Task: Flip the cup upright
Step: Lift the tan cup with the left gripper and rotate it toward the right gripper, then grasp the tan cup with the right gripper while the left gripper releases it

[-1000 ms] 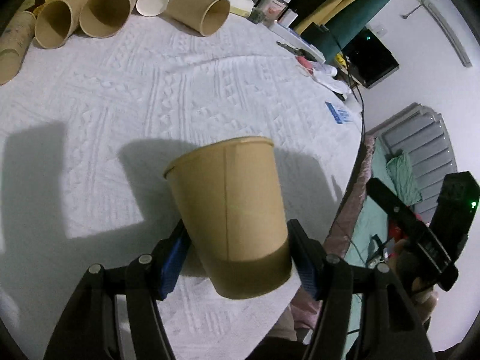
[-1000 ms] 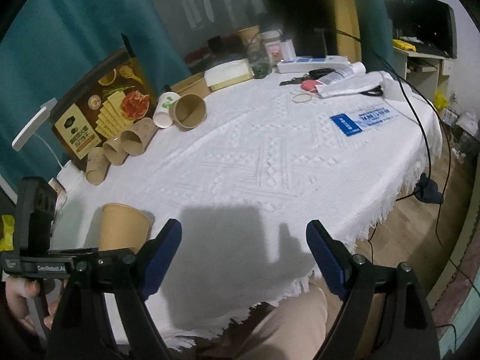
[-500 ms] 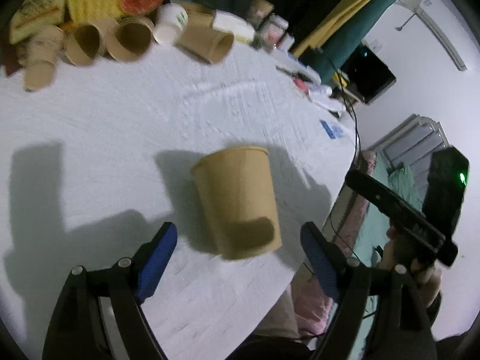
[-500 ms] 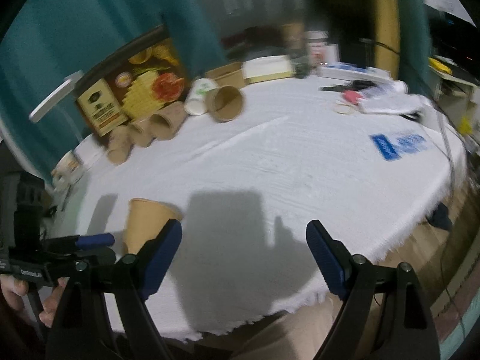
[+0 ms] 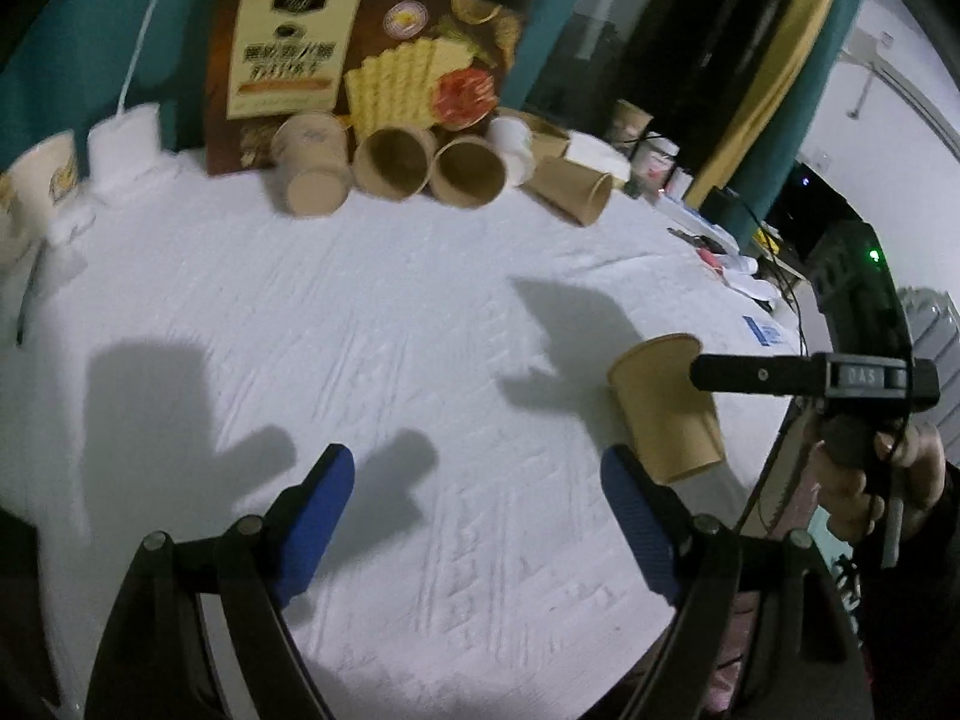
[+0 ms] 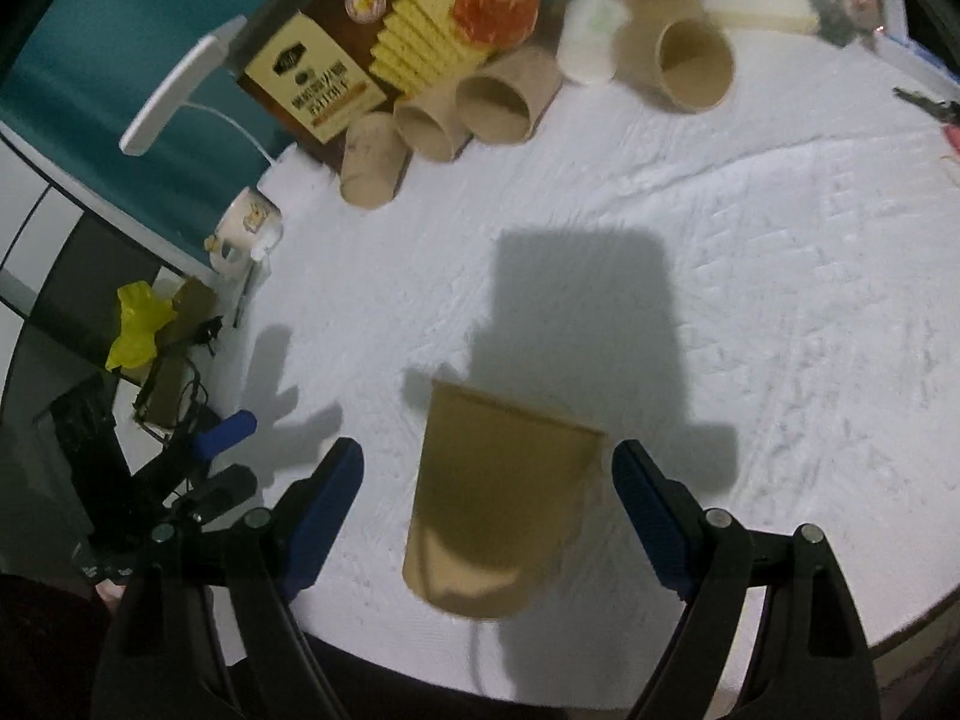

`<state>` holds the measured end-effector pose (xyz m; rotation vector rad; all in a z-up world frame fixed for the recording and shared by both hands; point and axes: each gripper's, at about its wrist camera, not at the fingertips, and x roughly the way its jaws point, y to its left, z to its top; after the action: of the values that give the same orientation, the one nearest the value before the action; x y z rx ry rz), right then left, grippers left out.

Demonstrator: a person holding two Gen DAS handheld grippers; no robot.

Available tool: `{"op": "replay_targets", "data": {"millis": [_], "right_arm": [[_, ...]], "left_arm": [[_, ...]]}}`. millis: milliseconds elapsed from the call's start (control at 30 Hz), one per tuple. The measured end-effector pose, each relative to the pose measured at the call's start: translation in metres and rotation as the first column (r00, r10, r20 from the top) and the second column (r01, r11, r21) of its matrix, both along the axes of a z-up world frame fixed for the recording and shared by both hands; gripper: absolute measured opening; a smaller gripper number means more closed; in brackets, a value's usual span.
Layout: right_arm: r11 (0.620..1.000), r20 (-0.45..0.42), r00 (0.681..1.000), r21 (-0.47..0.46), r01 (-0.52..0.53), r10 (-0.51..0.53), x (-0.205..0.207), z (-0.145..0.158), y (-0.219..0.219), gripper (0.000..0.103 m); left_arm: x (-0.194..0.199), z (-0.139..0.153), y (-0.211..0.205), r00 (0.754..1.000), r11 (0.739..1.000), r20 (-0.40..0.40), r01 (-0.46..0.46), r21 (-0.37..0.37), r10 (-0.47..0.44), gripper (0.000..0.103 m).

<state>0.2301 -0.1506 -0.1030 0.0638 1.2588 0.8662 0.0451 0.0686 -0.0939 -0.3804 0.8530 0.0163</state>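
A brown paper cup [image 6: 498, 498] stands upright, mouth up, on the white tablecloth near the table's front edge. My right gripper [image 6: 486, 516] is open, with a blue pad on each side of the cup and a gap to both. In the left wrist view the same cup [image 5: 666, 408] stands at the right, partly behind the right gripper's black body. My left gripper [image 5: 477, 510] is open and empty, over bare cloth to the left of the cup.
Several brown paper cups [image 5: 390, 165] and a white cup [image 5: 510, 141] lie on their sides at the back, in front of a biscuit box [image 5: 360, 48]. A mug [image 6: 249, 228] stands at the left edge. The table edge [image 6: 900, 636] is close to the cup.
My left gripper let go of the cup, opened and swung away to the left. My right gripper moved in from the right and now straddles the standing cup.
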Motion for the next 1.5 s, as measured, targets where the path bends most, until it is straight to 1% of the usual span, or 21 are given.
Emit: {"op": "replay_targets", "data": {"millis": [67,100,200,300,333,367,400,533,633,667,733,767,833,867,900,933,1000,1067,1167,1333,1500], "right_arm": [[1.0,-0.02,1.0,-0.019,0.001,-0.001,0.004,-0.005,0.006,0.083],[1.0,-0.034,0.999,-0.028,-0.006,0.005,0.006,-0.008,0.009,0.083],[0.999,-0.065,0.998,-0.051,-0.012,0.008,0.012,-0.016,0.017,0.083],[0.998,-0.074,0.997,-0.054,-0.019,0.015,0.018,-0.021,0.022,0.083],[0.999,-0.073,0.997,-0.052,-0.016,0.012,0.02,-0.021,0.023,0.082],[0.999,-0.071,0.997,-0.048,-0.015,0.012,0.019,-0.021,0.022,0.073],[0.999,-0.062,0.998,-0.039,-0.019,0.017,0.019,-0.021,0.023,0.067],[1.0,-0.046,0.999,0.004,0.002,-0.002,0.018,-0.023,0.02,0.066],[0.999,0.052,0.998,0.016,0.035,-0.036,0.015,-0.015,0.014,0.066],[0.998,0.114,0.992,0.031,0.05,-0.053,0.013,-0.007,0.013,0.066],[0.997,0.223,0.972,0.039,0.064,-0.071,0.007,0.004,0.012,0.066],[0.996,0.321,0.943,0.041,0.084,-0.093,0.001,0.012,0.009,0.066],[0.992,0.407,0.905,0.044,0.118,-0.125,-0.004,0.017,0.006,0.066],[0.988,0.458,0.876,0.05,0.143,-0.15,-0.008,0.018,0.004,0.066],[0.987,0.488,0.858,0.05,0.155,-0.16,-0.011,0.018,0.004,0.066],[0.984,0.536,0.828,0.043,0.171,-0.167,-0.016,0.017,0.005,0.066],[0.983,0.599,0.784,0.031,0.181,-0.163,-0.026,0.016,0.005,0.066],[0.983,0.643,0.748,0.033,0.183,-0.161,-0.036,0.014,0.004,0.066],[0.983,0.686,0.714,0.01,0.182,-0.139,-0.049,0.014,0.004,0.066],[0.985,0.73,0.677,-0.031,0.171,-0.095,-0.066,0.013,0.009,0.066],[0.981,0.734,0.671,-0.03,0.189,-0.107,-0.078,0.01,0.005,0.066]], "left_arm": [[0.003,-0.003,0.006,1.0,0.999,-0.029,0.004,-0.034,-0.005,0.084],[0.005,-0.004,0.005,0.999,0.999,-0.043,0.012,-0.033,-0.014,0.084],[0.009,0.003,-0.001,0.997,0.998,-0.041,0.059,0.008,-0.059,0.084],[0.005,0.016,-0.004,0.997,0.997,0.003,0.076,0.03,-0.076,0.084],[0.003,0.019,-0.004,0.997,0.997,0.014,0.073,0.031,-0.073,0.084],[0.001,0.021,-0.004,0.997,0.997,0.028,0.071,0.027,-0.071,0.084],[0.001,0.02,-0.003,0.997,0.997,0.026,0.069,0.023,-0.07,0.085],[0.007,0.003,0.002,0.997,0.997,-0.017,0.078,-0.004,-0.078,0.084],[0.013,-0.004,0.003,0.996,0.997,-0.02,0.081,0.0,-0.081,0.084],[0.014,-0.002,0.003,0.997,0.997,-0.006,0.077,-0.003,-0.077,0.084],[0.011,0.006,0.002,0.997,0.997,0.04,0.071,0.01,-0.071,0.084],[0.006,0.013,0.0,0.994,0.998,0.083,0.062,0.032,-0.065,0.084],[0.001,0.017,-0.004,0.991,0.997,0.121,0.044,0.061,-0.051,0.084],[0.0,0.017,-0.006,0.991,0.997,0.129,0.033,0.069,-0.042,0.084],[0.0,0.016,-0.007,0.992,0.998,0.123,0.027,0.065,-0.035,0.084],[-0.001,0.014,-0.008,0.993,0.999,0.118,0.026,0.048,-0.031,0.084],[-0.001,0.01,-0.011,0.993,0.999,0.11,0.03,0.02,-0.032,0.084],[-0.003,0.008,-0.016,0.994,0.999,0.103,0.035,0.024,-0.037,0.084],[-0.004,0.007,-0.019,0.994,0.999,0.102,0.038,0.015,-0.04,0.084],[-0.004,0.007,-0.024,0.993,0.999,0.11,0.043,0.02,-0.045,0.084],[-0.007,0.004,-0.023,0.993,0.999,0.108,0.038,0.028,-0.041,0.084]]}}
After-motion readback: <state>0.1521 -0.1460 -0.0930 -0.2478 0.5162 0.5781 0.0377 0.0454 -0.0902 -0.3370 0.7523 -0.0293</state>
